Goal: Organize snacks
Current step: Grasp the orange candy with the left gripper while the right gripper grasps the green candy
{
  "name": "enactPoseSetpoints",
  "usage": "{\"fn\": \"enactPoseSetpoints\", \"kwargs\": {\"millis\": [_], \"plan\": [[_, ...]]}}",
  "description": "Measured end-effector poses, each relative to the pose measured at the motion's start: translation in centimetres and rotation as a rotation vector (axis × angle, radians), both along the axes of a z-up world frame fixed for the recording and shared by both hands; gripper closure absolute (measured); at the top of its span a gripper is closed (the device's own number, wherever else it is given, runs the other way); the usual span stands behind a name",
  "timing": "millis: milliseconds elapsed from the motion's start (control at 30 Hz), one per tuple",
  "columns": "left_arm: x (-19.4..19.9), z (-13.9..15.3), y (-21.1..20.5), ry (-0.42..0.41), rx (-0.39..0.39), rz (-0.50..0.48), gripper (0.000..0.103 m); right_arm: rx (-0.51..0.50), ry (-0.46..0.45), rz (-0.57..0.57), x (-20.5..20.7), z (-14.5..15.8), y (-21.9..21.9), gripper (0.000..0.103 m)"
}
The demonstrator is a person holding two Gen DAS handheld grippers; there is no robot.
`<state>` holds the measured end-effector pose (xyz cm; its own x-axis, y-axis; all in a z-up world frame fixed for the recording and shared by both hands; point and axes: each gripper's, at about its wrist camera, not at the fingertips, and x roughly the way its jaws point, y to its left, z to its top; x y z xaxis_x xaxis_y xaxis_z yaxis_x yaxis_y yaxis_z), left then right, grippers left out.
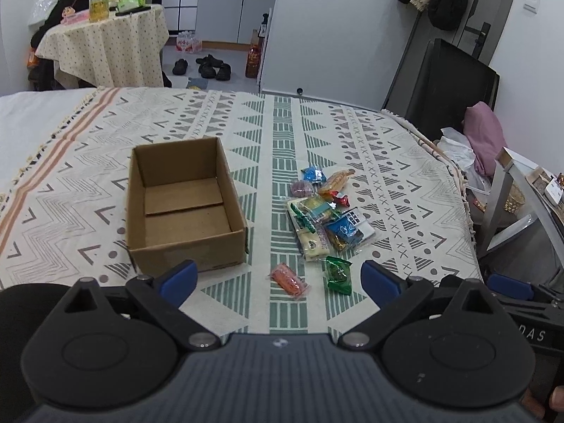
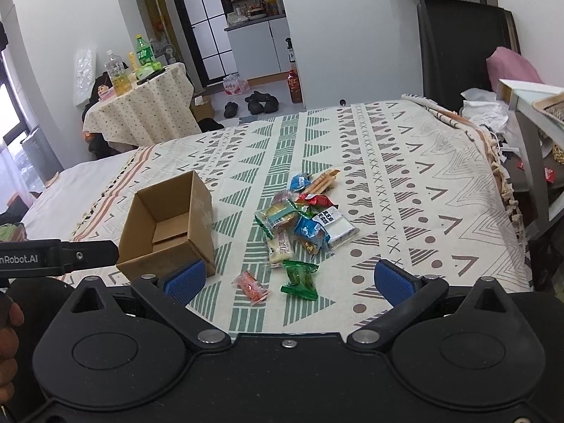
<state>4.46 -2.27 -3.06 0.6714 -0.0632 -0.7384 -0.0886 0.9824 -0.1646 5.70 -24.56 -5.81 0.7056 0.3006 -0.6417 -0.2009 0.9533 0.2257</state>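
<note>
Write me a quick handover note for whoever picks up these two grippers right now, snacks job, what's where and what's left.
Left gripper: open, holding nothing, hovering low over the patterned cloth.
Right gripper: open, holding nothing, same height.
Cardboard box: open-topped, upright, to the left of the snacks; nothing visible in it.
Snack pile: loose wrapped packets lying on the cloth, some overlapping.
Two strays nearest the grippers: pink packet and green packet, apart from each other and from the pile.
Done: nothing boxed yet.
Left: all snacks. The pink or green packet looks like the easiest first pick.
</note>
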Motion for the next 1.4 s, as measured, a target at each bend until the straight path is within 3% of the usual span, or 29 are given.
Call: {"fn": "enactPoseSetpoints", "kwargs": {"millis": [300,533,800,1233,1400], "plan": [[2.8,-2.6,-0.8,0.073,-0.022,0.023,0.016,0.033,0.044,0.013,2.1,-1.9,-0.9,0.006],[5.2,-4.5,-1.2,0.129,-0.034,0.037,0.023,0.059,0.094,0.018,4.1,-3.7,-1.4,0.017],[8.0,-7.6,-1.7,0.195,-0.057,0.047,0.039,0.093,0.156,0.019,6.5,-6.2,-1.9,0.027],[12.0,-12.7,-2.4,0.306,-0.082,0.055,0.057,0.156,0.277,-0.005,10.1,-11.1,-1.8,0.046],[13.3,-14.4,-2.5,0.342,-0.097,0.067,0.061,0.171,0.315,0.011,10.9,-12.5,-1.3,0.05]]}}
